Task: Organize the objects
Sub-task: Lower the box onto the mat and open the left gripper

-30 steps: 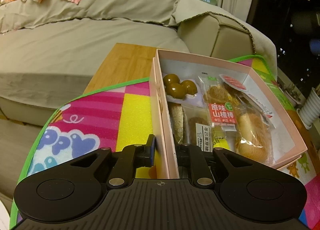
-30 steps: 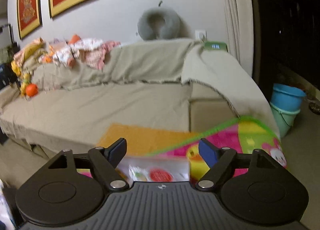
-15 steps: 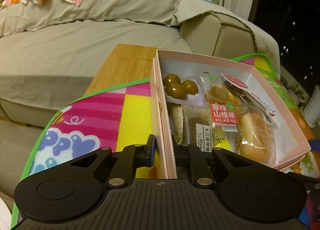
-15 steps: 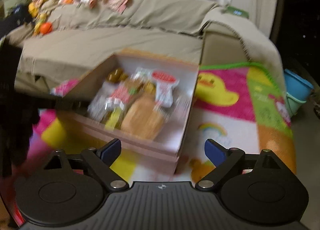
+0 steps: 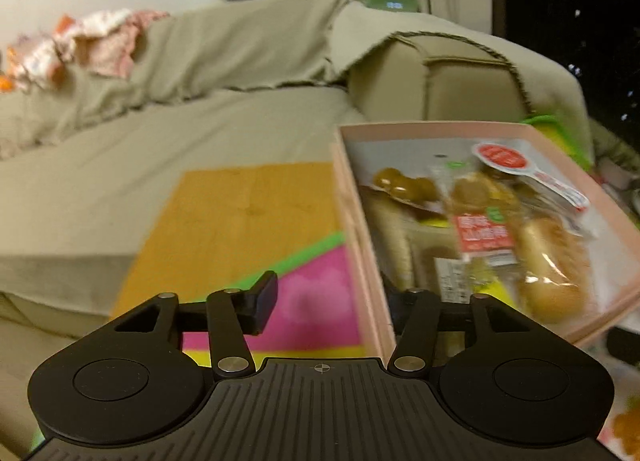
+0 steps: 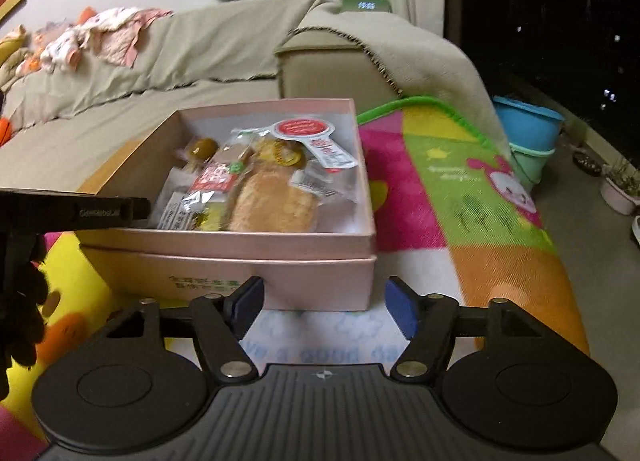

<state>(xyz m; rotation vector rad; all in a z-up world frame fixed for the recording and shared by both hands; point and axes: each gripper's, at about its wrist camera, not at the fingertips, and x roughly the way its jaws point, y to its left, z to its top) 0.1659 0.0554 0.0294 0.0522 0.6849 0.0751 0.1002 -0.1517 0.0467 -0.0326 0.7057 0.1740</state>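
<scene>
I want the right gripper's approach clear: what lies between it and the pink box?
In the right wrist view, only bare play mat separates the right gripper from the pink box.

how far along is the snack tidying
Done: wrapped snacks already sit in the pink box. In hand: nothing; the left gripper is opening astride the box's wall, the right gripper hangs open before it. Left: no lid in view.

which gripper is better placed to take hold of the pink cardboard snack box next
Left, probably. The left gripper is opening astride the pink cardboard snack box's side wall; the right gripper, open, hangs short of it.
</scene>
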